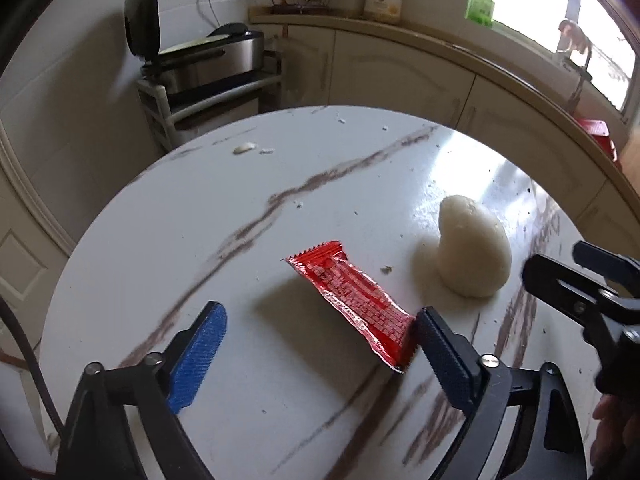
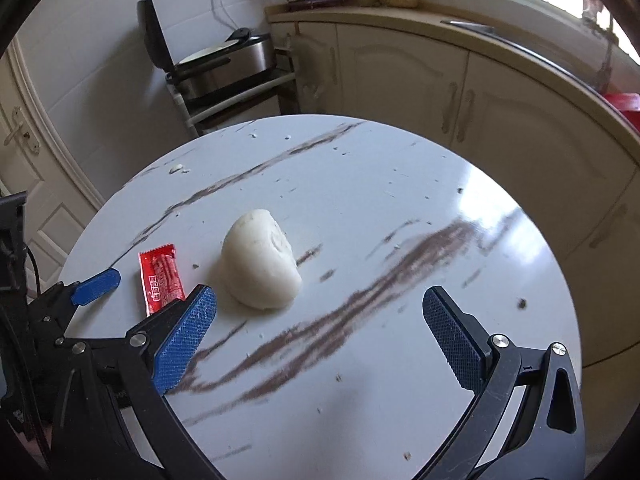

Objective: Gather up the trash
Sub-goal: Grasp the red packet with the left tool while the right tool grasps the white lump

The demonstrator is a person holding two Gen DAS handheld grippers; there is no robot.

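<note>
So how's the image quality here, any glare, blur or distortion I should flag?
Left wrist view: the window is blown out, glare streaks the table, and the red wrapper casts a soft shadow. Right wrist view: strong fisheye bending of the cabinets, a bright reflection on the tabletop, and the white lump looks slightly soft.

one red wrapper [image 1: 352, 304], one white bun [image 2: 260, 260], two tools.

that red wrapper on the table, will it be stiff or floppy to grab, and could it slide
The red wrapper looks like thin crinkled foil, so probably floppy and very light. It lies flat on the glossy table, so closing pads may push it along. Its near end already sits by the open left gripper.
</note>
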